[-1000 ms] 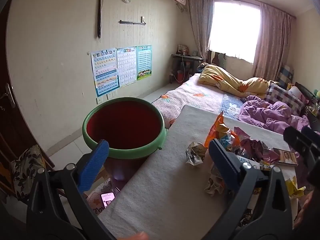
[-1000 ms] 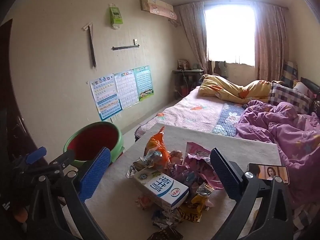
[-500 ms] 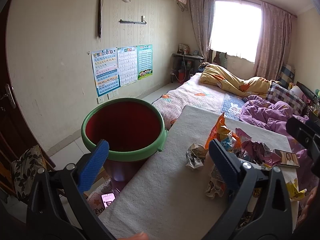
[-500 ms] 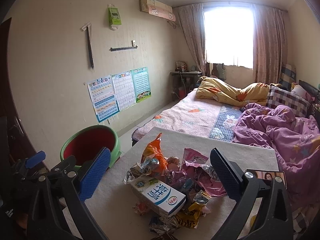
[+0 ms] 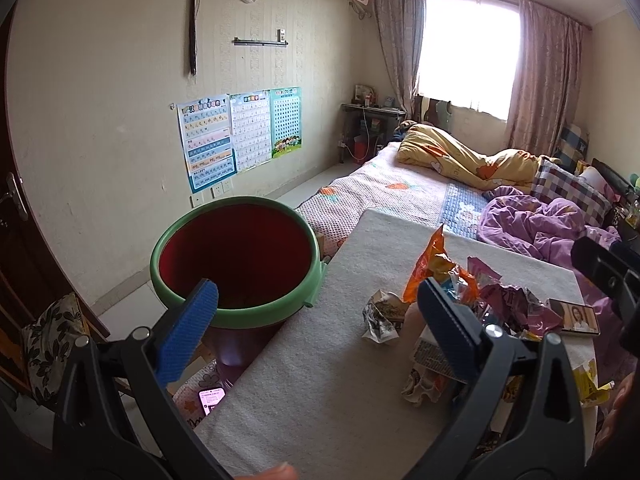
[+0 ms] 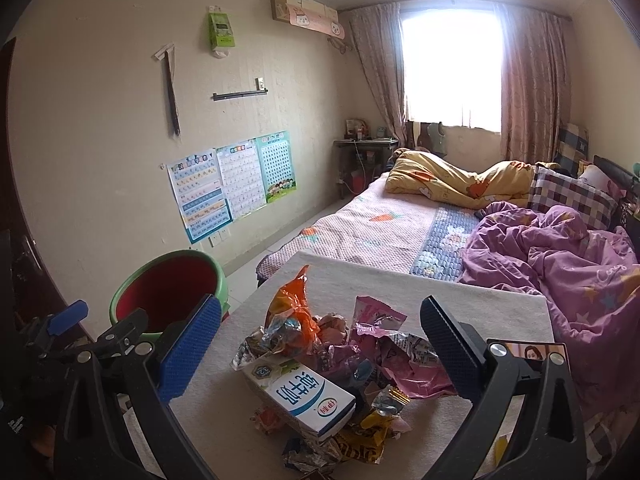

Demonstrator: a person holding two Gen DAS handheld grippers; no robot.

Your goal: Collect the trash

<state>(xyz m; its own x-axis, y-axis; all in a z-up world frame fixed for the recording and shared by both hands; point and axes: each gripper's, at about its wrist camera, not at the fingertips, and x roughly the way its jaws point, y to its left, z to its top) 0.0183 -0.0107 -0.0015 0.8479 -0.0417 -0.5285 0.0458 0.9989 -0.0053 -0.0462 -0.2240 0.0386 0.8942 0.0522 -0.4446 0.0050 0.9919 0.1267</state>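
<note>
A heap of trash lies on a table covered in pale cloth: an orange snack bag, pink wrappers, a white milk carton and a crumpled silver wrapper. A red bin with a green rim stands off the table's left edge; it also shows in the right wrist view. My left gripper is open and empty between bin and heap. My right gripper is open and empty, just above the heap.
A phone with a lit screen lies on the table's right side. Another lit phone lies below the table's left edge. A bed with purple and yellow quilts stands behind the table. Posters hang on the left wall.
The right gripper has risen and pulled back a little from the heap. The left gripper has barely moved. Both stay open and empty.
</note>
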